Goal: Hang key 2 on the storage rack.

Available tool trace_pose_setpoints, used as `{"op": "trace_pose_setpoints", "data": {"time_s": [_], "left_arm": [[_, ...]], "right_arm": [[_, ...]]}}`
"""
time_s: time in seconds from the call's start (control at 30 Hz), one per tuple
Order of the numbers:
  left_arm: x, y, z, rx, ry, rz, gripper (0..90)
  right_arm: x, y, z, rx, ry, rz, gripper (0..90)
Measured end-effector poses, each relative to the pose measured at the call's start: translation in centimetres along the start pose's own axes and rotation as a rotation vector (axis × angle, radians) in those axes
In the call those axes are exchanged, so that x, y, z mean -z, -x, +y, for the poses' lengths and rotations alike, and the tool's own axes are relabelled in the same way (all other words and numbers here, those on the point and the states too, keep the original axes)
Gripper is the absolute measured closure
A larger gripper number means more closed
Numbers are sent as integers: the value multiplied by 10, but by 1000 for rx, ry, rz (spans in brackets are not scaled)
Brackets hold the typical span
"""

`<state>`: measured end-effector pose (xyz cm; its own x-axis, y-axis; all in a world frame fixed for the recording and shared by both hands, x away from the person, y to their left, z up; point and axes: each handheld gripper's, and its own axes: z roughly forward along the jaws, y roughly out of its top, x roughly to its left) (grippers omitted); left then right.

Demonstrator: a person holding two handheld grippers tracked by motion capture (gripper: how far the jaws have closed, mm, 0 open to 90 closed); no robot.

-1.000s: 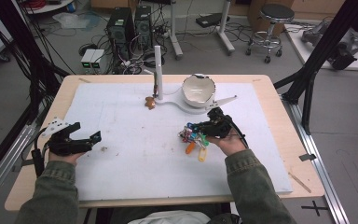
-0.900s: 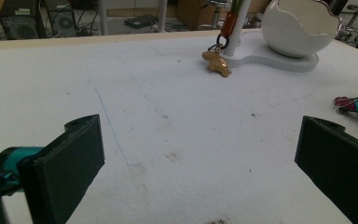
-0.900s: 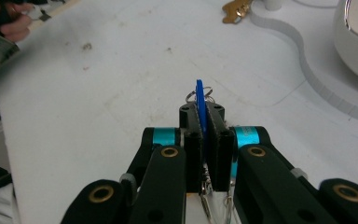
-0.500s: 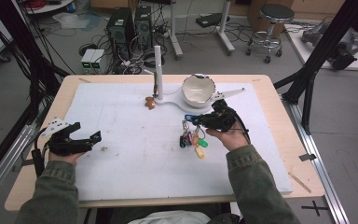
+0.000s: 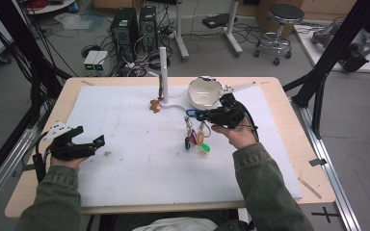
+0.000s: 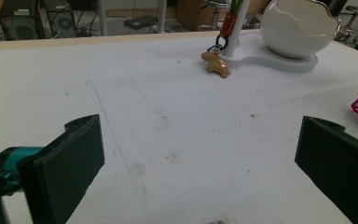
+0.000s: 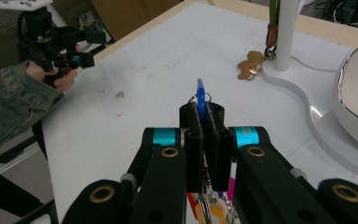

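Two hand-held grippers work over a white foam-covered table [image 5: 139,183]. Lower left of the high view, the left gripper [image 5: 89,144] rests with jaws wide apart, empty. Centre right, the right gripper [image 5: 198,114] is clamped on a blue carabiner [image 7: 200,99], its bunch of coloured key tags [image 5: 196,141] dangling, lifted but not yet hung on the white post stand [image 5: 163,72] behind.

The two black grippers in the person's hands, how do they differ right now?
The left gripper has its jaws wide apart with nothing between them; the right gripper is clamped on a blue clip with a bunch of coloured tags dangling below. The left sits low by the table edge; the right is near the white bowl. Both are black, hand-held and two-jawed.
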<state>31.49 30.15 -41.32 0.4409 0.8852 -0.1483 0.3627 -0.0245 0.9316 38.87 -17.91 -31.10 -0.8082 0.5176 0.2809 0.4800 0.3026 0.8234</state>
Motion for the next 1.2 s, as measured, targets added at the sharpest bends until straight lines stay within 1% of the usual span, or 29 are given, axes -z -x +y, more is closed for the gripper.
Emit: {"op": "trace_pose_setpoints", "data": {"time_s": [0.07,0.13,0.17,0.23,0.4,0.47,0.57,0.73,0.83,1.07,1.2], "left_arm": [[0,0,0,1,0,-1,17],[0,0,0,2,3,-1,17],[0,0,0,4,3,-1,17],[0,0,0,0,2,-3,17],[0,0,0,2,5,-3,17],[0,0,0,2,5,-3,17],[0,0,0,4,6,-3,17],[-1,0,0,5,7,-3,17],[-1,0,0,4,7,-4,17],[-1,0,0,5,7,-6,16],[0,-1,0,2,6,-8,17]], "right_arm": [[2,-1,5,-4,10,4,873],[5,-2,10,9,23,5,873],[6,-3,13,4,28,9,873],[8,-4,17,8,36,17,874],[11,-5,27,16,47,15,873],[11,-4,29,6,49,24,874],[11,-3,33,9,51,27,873],[13,-3,47,18,59,36,873],[12,-5,56,23,59,37,873],[7,-3,70,30,65,53,873],[4,-2,78,36,80,62,873]]}}
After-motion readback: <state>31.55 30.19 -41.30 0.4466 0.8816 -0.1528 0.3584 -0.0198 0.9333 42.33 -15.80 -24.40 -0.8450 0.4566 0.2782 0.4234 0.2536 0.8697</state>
